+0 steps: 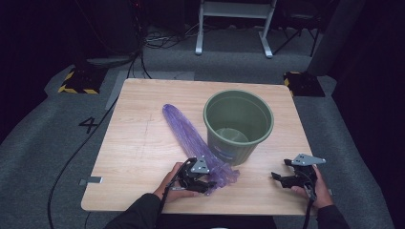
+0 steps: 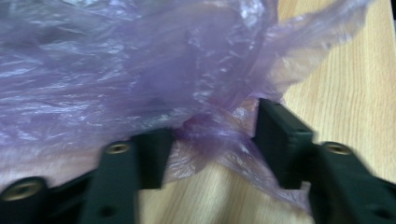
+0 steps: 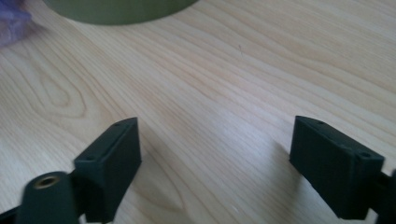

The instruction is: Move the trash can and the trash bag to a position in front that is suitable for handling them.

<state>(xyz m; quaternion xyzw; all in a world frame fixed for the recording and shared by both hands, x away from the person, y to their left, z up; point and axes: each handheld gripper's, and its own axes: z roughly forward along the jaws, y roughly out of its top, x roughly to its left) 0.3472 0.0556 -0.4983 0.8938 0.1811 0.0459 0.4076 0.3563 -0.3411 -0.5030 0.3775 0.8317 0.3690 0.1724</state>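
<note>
A: Risk here?
B: My left hand-held gripper (image 2: pixel 212 140) stands released, with bag (image 1: pixel 191 138) film bunched between the jaws but not pinched — it could slip out or tear when I clamp.
A: The bag?
B: Thin, purple, crinkled — lying flat on the tabletop (image 1: pixel 138 148) beside the bin (image 1: pixel 239 125). My right hand-held gripper (image 3: pixel 215 168) is released and empty.

Each hand carries a black gripper: the left gripper (image 1: pixel 206 183) and the right gripper (image 1: pixel 282 177) both wear a grey three-cornered plate on top and trail a thin black cable toward the person. Their jaws are blocky black pads on arms set with brass-coloured screw eyelets. Dark sleeves cover both forearms.
</note>
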